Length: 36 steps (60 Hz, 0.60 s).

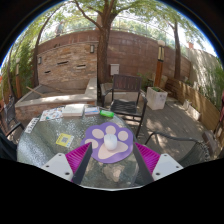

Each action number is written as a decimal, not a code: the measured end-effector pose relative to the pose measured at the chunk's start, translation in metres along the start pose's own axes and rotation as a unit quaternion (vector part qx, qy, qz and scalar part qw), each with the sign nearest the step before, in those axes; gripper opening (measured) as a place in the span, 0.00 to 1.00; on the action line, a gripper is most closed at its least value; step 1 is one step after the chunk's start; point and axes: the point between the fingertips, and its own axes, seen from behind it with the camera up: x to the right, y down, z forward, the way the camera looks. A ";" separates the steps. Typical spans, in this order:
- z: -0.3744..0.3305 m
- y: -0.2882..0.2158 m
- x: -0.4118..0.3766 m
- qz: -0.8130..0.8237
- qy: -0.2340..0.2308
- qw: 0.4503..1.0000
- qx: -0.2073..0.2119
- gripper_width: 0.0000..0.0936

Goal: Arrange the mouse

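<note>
A hand-held gripper (pixel 111 168) hovers low over a round glass table (pixel 40 150) on an outdoor patio, its two fingers spread wide apart with nothing pressed between them. The magenta pads (pixel 80 162) on the fingers' inner faces flank a purple mat (pixel 110 143) printed with a white paw, which lies flat on the glass just ahead of and between the fingertips. No mouse can be clearly made out in this view; the white shapes on the mat read as the paw print. A yellow square item (pixel 64 141) sits on the glass beside the mat, near one finger, and a small patterned card or packet (pixel 52 115) rests farther back by the table's rim. A green object (pixel 106 114) lies on the far side of the table, beyond the mat. Past the table stand a black metal chair (pixel 127 98) and a white planter (pixel 157 97), well apart from the gripper. A brick wall (pixel 75 60) and a tree trunk (pixel 103 40) close off the yard behind them.
</note>
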 end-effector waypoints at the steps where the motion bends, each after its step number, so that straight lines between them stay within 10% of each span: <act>1: -0.010 0.000 0.001 -0.001 0.001 1.000 0.003 0.91; 36: -0.171 0.028 -0.003 -0.023 0.020 0.999 0.017 0.91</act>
